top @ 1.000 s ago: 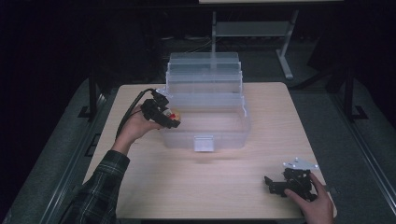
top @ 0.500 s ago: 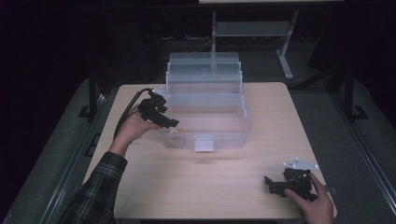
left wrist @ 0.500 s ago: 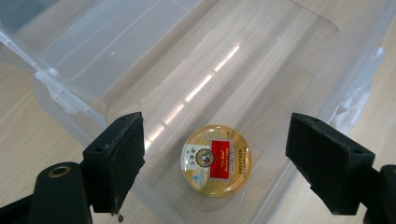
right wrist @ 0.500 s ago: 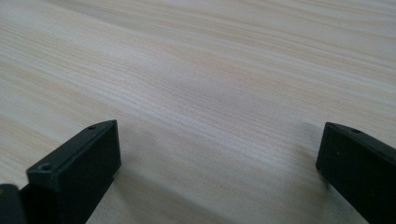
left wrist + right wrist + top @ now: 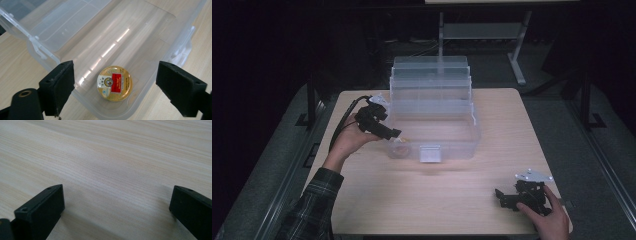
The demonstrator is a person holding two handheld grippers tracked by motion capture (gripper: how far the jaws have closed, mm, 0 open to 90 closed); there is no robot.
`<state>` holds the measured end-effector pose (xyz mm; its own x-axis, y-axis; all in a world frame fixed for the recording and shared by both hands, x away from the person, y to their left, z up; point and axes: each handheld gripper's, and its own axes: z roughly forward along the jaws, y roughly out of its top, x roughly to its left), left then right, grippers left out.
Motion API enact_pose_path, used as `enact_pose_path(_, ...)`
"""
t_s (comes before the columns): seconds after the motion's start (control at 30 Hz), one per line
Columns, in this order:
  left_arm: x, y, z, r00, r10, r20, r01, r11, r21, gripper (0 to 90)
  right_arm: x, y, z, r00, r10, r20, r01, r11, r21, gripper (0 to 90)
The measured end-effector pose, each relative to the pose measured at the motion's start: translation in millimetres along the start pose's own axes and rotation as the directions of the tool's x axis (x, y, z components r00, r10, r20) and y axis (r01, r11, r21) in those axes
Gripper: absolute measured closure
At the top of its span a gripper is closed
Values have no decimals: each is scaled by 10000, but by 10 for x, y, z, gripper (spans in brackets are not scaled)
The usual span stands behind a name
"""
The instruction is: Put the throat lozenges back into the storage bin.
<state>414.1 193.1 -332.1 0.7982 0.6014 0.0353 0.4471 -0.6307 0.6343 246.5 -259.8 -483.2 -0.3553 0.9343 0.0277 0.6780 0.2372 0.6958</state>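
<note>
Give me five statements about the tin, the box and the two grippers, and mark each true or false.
1. The tin lies inside the clear box. True.
2. The left gripper is shut on the tin. False: it is open above the tin.
3. The right gripper is by the table's near right corner. True.
4. The right gripper holds a lid. False: it is open, nothing between its fingers.
5. The box is open. True.

Dark plaid sleeve (image 5: 314,210); black left tool (image 5: 393,134) with thick cable; right tool (image 5: 501,195) bearing a grey plate
</note>
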Motion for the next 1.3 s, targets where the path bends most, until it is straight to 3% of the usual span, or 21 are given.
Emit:
enact_pose_path(0.43, -44, -165, -67, 9997, -185, -182, 180, 9995, -274, 119, 0, 0, 0, 10000, 3, 1, -3, 10000, -2, 0)
enact_pose_path(0.6, -81, -196, -98, 9995, -49, -324, 45, 9999, -121, 112, 0, 0, 0, 10000, 0, 2, 0, 10000, -2, 0)
enact_pose_path(0.8, -133, -210, -172, 9988, 114, -476, -133, 9991, -413, 112, 0, 0, 0, 10000, 2, 0, -2, 10000, -1, 0)
enact_pose_path(1.3, -218, -482, -196, 9992, -108, -376, 84, 9978, -654, 112, 0, 0, 0, 10000, 5, -1, -5, 10000, 1, 0)
